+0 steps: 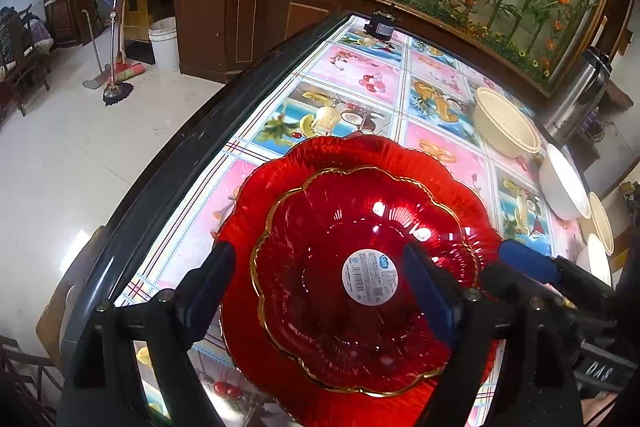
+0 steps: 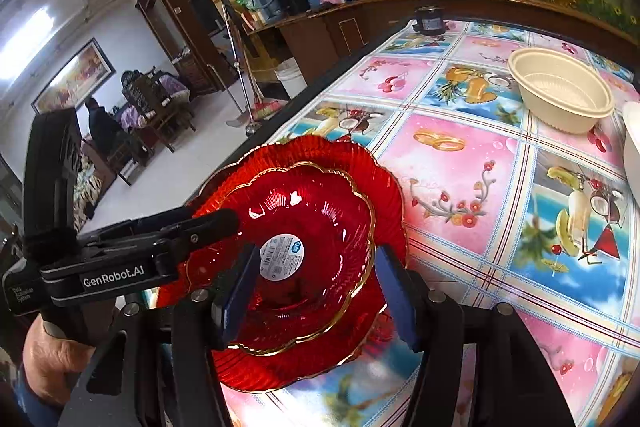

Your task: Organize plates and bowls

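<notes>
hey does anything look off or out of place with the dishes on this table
One oddity: the small red plate, nested in the large red plate, has a round label stuck at its center. The cream bowl sits upright. Nothing looks spilled or broken.

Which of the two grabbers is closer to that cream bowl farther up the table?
Right, as far as I can tell. The right gripper hovers open over the red plates' side facing the cream bowl; the left gripper, also open, hangs over their far side.

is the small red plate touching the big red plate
Touching: in the right wrist view the small plate sits nested on the big plate, rims overlapping with no gap.
</notes>
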### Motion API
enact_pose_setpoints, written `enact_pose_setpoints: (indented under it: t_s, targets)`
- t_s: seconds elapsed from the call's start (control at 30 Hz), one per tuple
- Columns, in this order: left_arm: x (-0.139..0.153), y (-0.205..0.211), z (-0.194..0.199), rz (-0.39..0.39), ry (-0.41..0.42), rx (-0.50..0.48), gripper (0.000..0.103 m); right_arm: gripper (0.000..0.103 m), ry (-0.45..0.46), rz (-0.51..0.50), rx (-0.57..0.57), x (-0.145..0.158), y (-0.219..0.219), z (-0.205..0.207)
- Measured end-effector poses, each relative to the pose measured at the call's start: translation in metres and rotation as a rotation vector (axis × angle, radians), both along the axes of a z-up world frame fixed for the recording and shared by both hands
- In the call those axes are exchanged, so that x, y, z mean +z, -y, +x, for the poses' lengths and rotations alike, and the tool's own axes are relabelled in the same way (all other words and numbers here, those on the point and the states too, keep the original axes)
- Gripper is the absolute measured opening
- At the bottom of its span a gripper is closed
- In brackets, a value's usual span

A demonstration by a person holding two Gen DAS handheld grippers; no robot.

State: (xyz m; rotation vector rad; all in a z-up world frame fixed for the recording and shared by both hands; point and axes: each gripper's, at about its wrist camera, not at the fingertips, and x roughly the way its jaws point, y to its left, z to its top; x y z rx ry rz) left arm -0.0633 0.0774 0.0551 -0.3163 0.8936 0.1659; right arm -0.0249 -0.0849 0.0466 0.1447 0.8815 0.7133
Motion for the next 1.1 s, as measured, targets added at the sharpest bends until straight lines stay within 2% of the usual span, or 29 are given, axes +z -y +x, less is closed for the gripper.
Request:
enact_pose_setpoints:
  t_s: [0.23,0.37,0.63,0.77,0.83,0.93,1.03,1.1]
  targets:
    - [0.016,0.013,-0.012,0.006,0.049,-0.009,0.085,0.065,0.016,0.06,-0.055,0.012,0.028,0.0]
    - [0.026,0.035,-0.017,0.026,0.084,-0.049,0.085,0.065,0.043,0.088,-0.104,0.018,0.053,-0.003]
    - [0.035,0.114,-0.023,0.082,0.139,-0.213,0.085,0.065,0.099,0.139,-0.261,0.029,0.108,-0.006]
    - [0.031,0.165,-0.031,0.102,0.186,-0.323,0.085,0.065,0.129,0.141,-0.328,0.032,0.14,-0.01]
    - [0.027,0.187,-0.034,0.122,0.201,-0.373,0.088,0.065,0.127,0.178,-0.357,0.032,0.161,-0.015]
    - [0.011,0.221,-0.036,0.147,0.192,-0.467,0.092,0.065,0.13,0.227,-0.378,0.033,0.192,-0.022]
    - [-0.008,0.248,-0.031,0.192,0.152,-0.531,0.092,0.073,0.163,0.217,-0.443,0.039,0.221,-0.039]
    - [-0.02,0.259,-0.028,0.207,0.142,-0.548,0.092,0.075,0.188,0.2,-0.48,0.045,0.242,-0.053]
